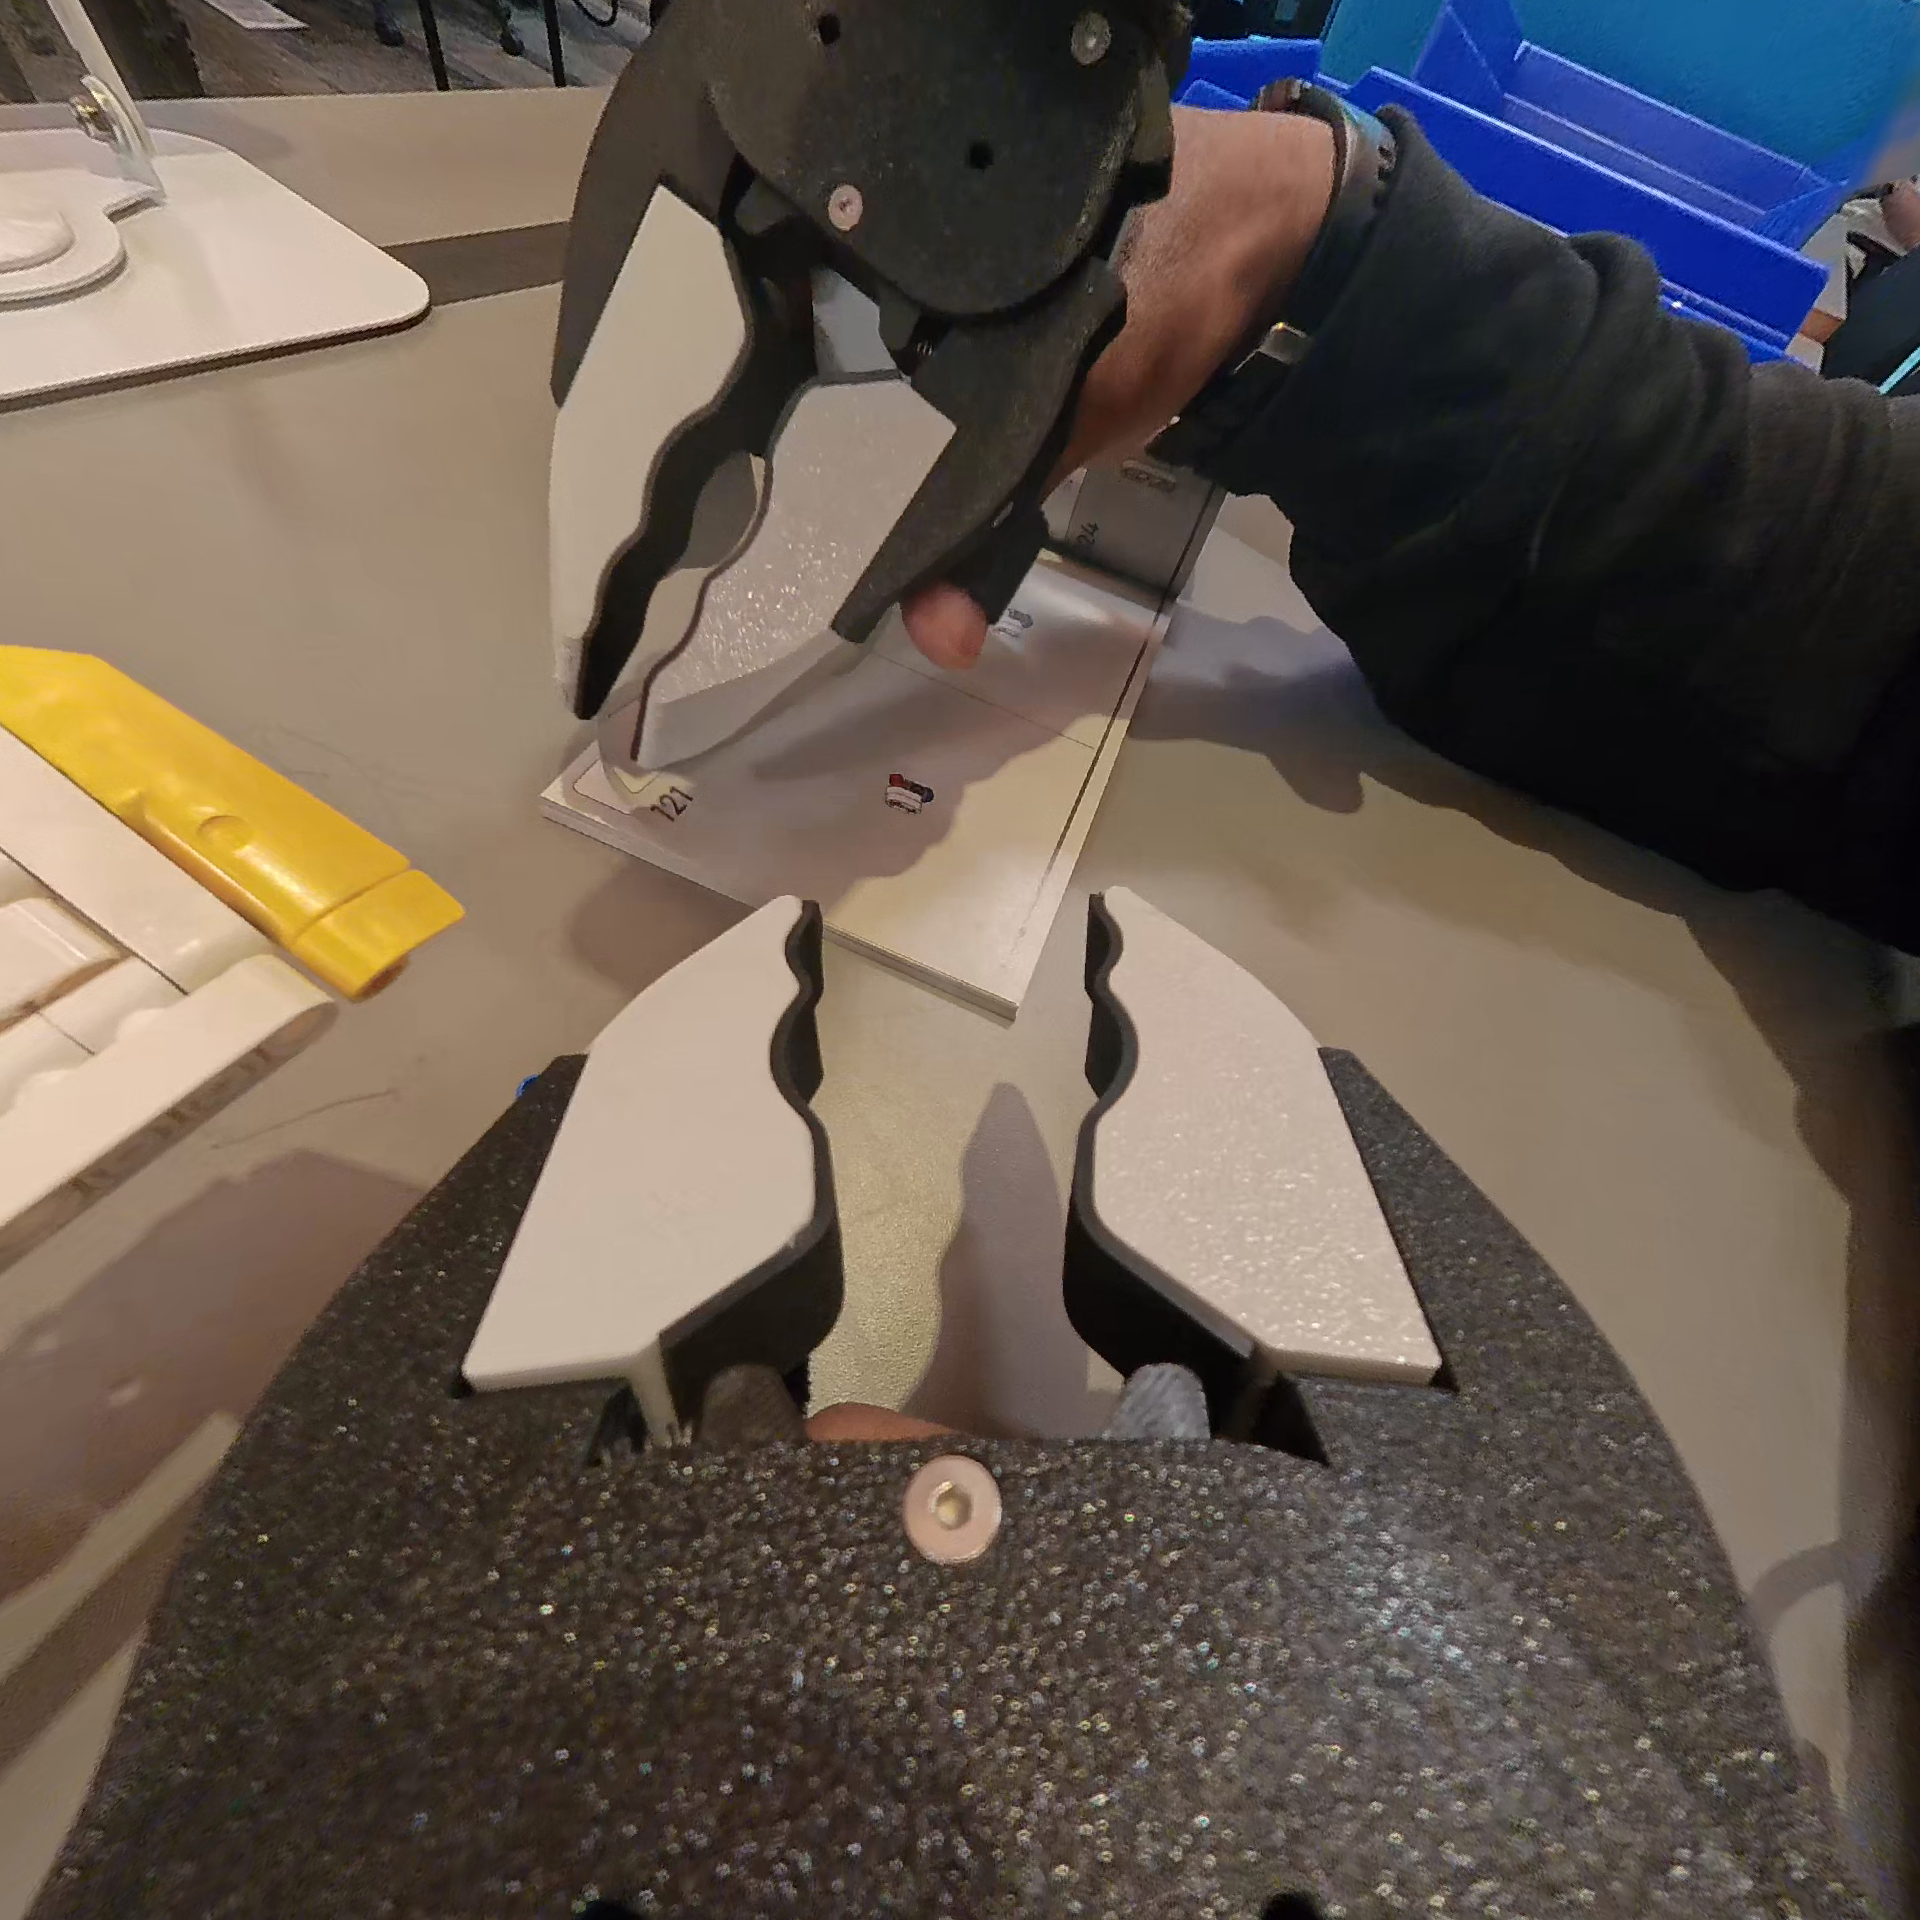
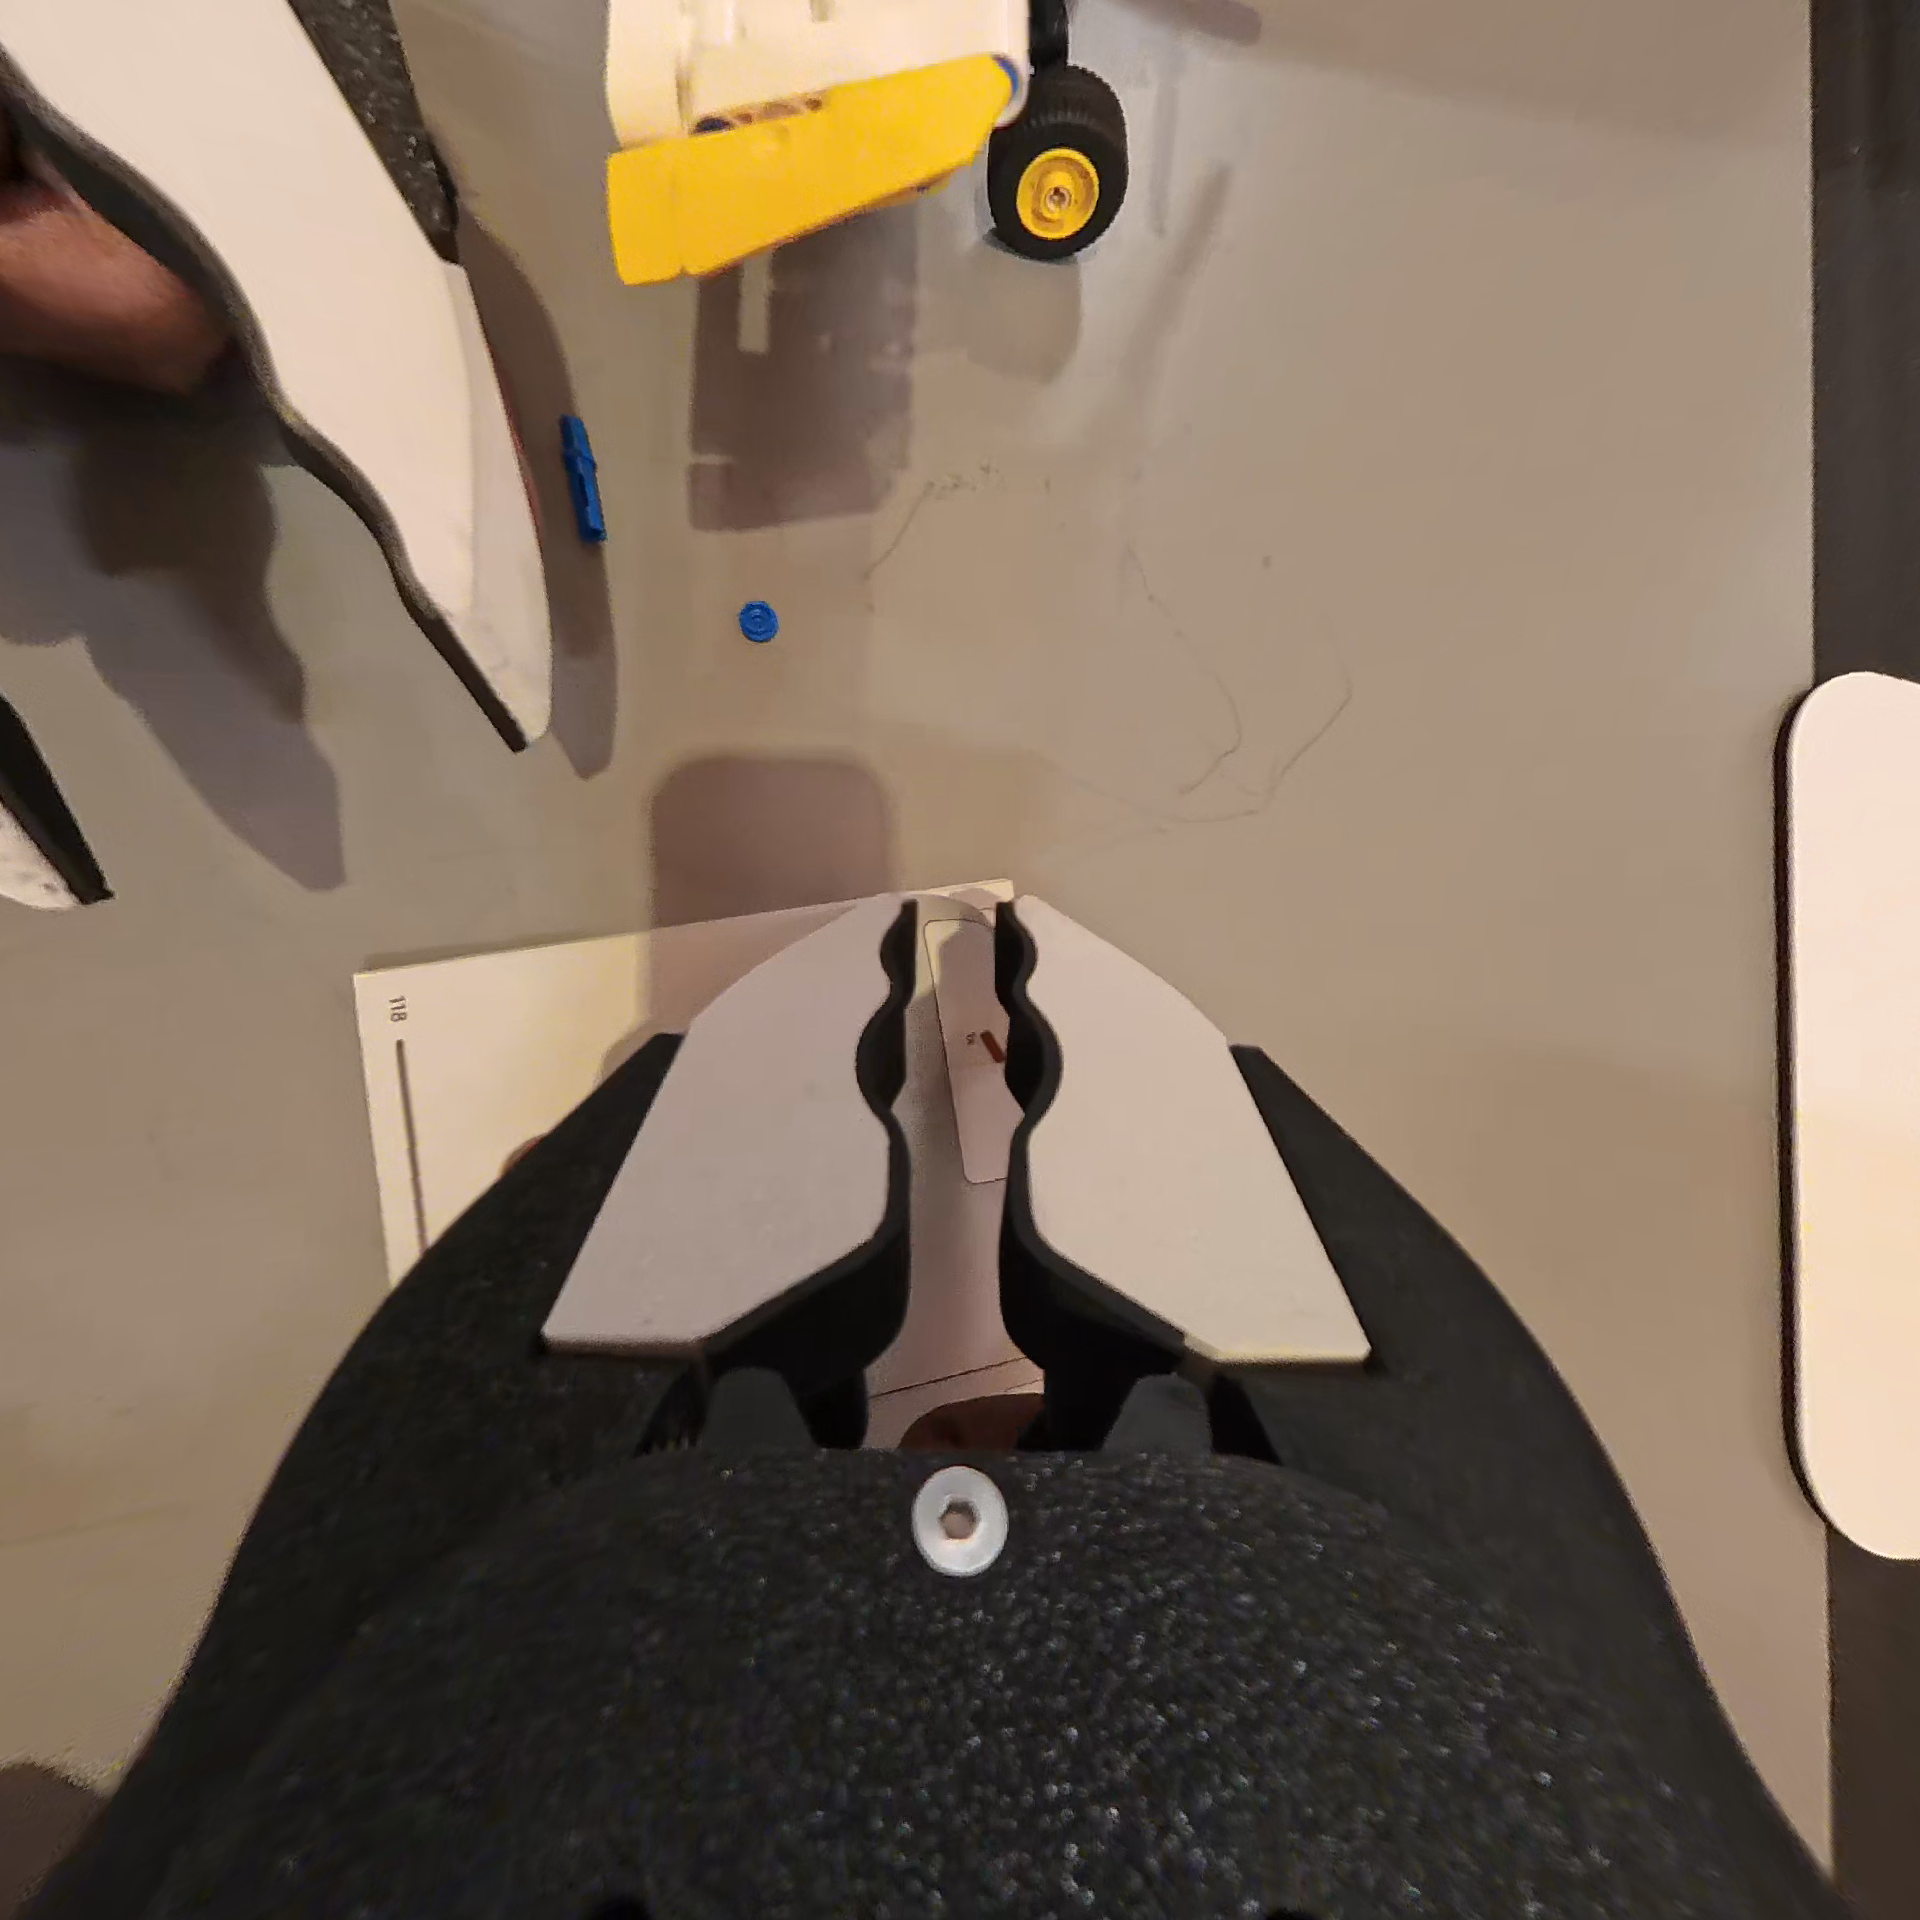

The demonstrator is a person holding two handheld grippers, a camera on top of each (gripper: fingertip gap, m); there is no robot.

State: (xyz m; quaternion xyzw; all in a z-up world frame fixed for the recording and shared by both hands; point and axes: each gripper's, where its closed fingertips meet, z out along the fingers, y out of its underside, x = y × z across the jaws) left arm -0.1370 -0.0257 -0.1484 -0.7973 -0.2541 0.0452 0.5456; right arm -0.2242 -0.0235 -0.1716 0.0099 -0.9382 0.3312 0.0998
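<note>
A grey tabletop [image 2: 1351, 520] fills both views, and on it lies an open white instruction booklet [image 1: 935, 873], flat, thin and rectangular, with a small coloured picture printed mid-page and a dark line along its fold. Left of it in the left wrist view sits a white and yellow toy model [image 1: 208, 831]; the right wrist view shows the same model with a black tyre on a yellow hub [image 2: 1058, 187]. A white rounded board [image 1: 208, 270] lies farther back, and blue bins [image 1: 1558, 156] stand behind a black-sleeved arm [image 1: 1558, 468]. The right gripper [image 2: 956, 914] points down at the booklet's corner with its fingers nearly together; a curled page corner rises into the narrow slot between them, though whether the pads press on it cannot be told. The left gripper [image 1: 951, 914] hovers just short of the booklet's near edge, jaws wide apart with nothing between them. Two small blue pieces, a bar [image 2: 582, 478] and a round stud [image 2: 760, 621], lie apart on the table.
</note>
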